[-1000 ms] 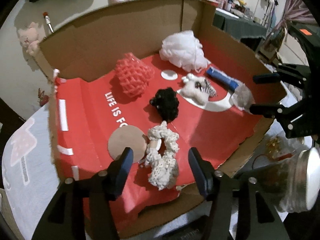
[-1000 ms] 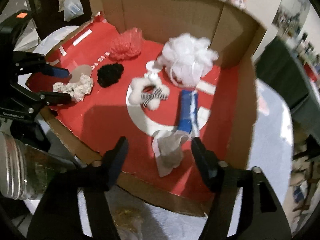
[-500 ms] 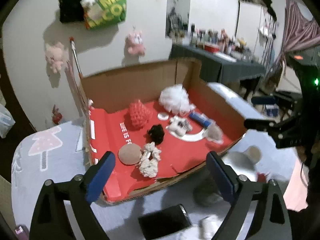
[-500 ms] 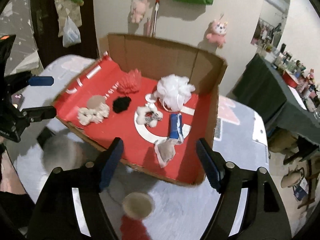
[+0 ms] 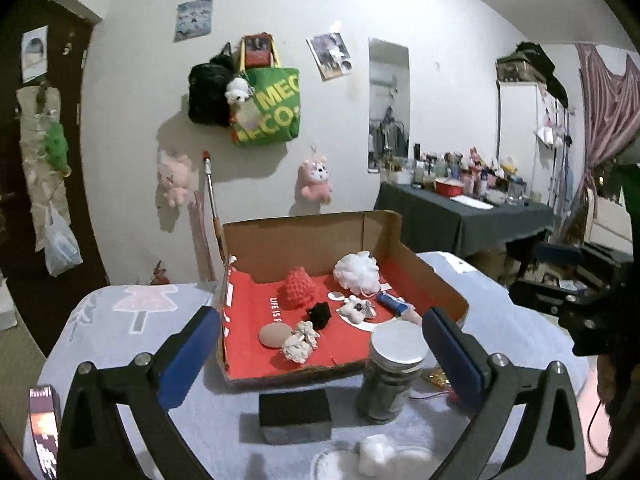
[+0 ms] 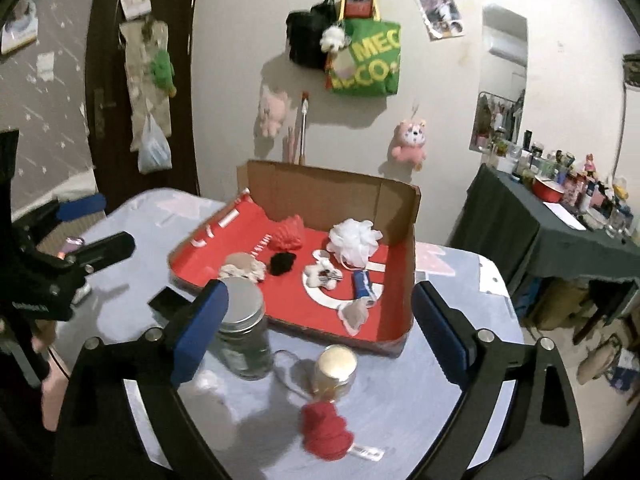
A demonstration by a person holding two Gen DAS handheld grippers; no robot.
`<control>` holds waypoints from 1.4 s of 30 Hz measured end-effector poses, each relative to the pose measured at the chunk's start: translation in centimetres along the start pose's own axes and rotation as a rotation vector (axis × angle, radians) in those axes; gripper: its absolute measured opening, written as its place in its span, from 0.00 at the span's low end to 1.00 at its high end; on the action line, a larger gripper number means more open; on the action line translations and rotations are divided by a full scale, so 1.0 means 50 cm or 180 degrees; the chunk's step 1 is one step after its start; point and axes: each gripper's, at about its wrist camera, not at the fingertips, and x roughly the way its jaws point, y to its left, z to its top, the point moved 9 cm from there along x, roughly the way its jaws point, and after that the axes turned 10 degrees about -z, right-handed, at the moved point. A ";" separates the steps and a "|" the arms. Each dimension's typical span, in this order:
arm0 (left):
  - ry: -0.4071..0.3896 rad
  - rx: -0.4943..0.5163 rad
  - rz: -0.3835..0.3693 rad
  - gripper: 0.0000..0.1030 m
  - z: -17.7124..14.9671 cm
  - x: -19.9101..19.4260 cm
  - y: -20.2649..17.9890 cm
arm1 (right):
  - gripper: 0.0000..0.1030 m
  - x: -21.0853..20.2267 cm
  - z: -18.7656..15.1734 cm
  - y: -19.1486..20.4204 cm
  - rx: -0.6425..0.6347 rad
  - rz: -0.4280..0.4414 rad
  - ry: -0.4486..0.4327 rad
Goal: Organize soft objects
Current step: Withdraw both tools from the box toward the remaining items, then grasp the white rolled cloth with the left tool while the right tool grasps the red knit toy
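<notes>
A cardboard box (image 5: 394,236) with a red floor holds several soft things: a white pouf (image 5: 357,272), a red mesh sponge (image 5: 299,287), a black scrunchie (image 5: 319,314), a cream scrunchie (image 5: 300,345) and a white plush (image 5: 357,308). The box (image 6: 404,280) also shows in the right wrist view, with the pouf (image 6: 354,238). My left gripper (image 5: 320,352) is open and empty, held back in front of the box. My right gripper (image 6: 320,328) is open and empty. A red soft piece (image 6: 326,432) lies on the table below it.
A glass jar with metal lid (image 5: 390,376) and a black block (image 5: 295,414) stand before the box. A small gold-lidded jar (image 6: 335,368) and the big jar (image 6: 242,332) sit on the grey table (image 6: 440,380). White fluff (image 5: 374,452) lies near.
Both grippers have pulled far back and up from the box, so the whole table and room now show. Both stay open and empty.
</notes>
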 end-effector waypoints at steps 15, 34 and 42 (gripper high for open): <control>-0.0190 -0.0096 0.0221 1.00 -0.112 -0.038 -0.039 | 0.93 -0.062 -0.114 0.002 0.0222 -0.0407 -0.0441; 0.0300 -0.0337 0.0233 1.00 -0.296 0.032 -0.048 | 0.93 0.024 -0.306 0.000 0.0420 -0.0442 -0.0001; 0.0449 -0.0314 0.0279 1.00 -0.316 0.064 -0.047 | 0.93 0.064 -0.332 0.000 0.0392 -0.0387 0.0206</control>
